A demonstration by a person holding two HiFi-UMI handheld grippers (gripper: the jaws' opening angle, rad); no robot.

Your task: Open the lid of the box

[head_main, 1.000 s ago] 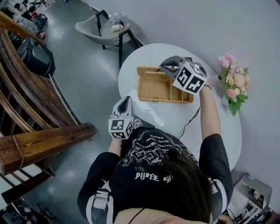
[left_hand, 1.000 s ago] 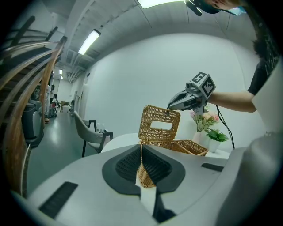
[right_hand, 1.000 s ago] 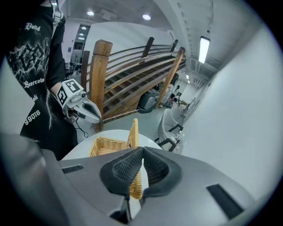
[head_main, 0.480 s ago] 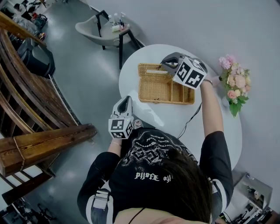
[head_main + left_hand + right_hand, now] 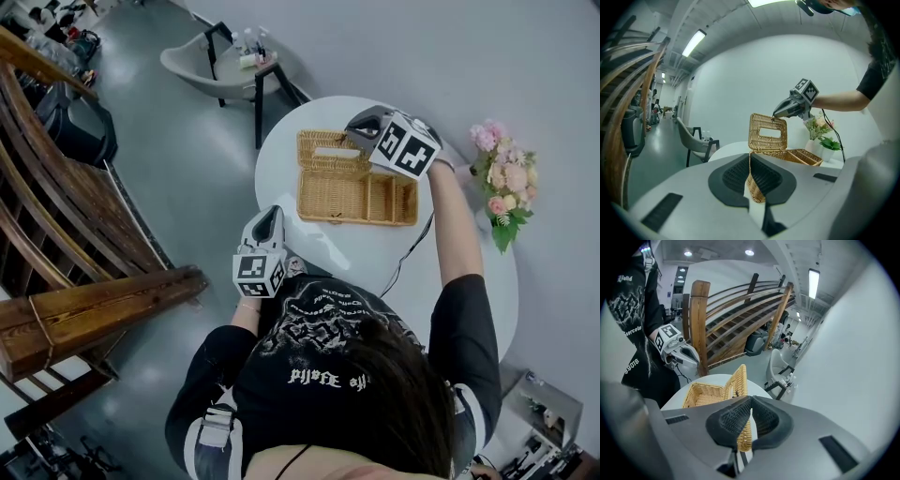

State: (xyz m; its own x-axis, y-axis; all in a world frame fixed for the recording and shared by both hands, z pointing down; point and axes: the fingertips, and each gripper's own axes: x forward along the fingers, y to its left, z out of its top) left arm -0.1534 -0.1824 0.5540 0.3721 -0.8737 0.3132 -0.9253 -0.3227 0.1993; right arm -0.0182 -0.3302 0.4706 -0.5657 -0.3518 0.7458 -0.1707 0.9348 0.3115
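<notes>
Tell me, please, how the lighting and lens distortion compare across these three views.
Head view: soft, even light, sharp, only a faint shadow on the table. Left gripper view: strong fisheye, dark corners, glaring ceiling light. Right gripper view: same fisheye bending the stair rails, the lid sharp.

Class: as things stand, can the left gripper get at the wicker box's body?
Probably yes. The left gripper points toward the wicker box across bare table, with nothing between them. The right gripper holds the lid upright on the far side.
</notes>
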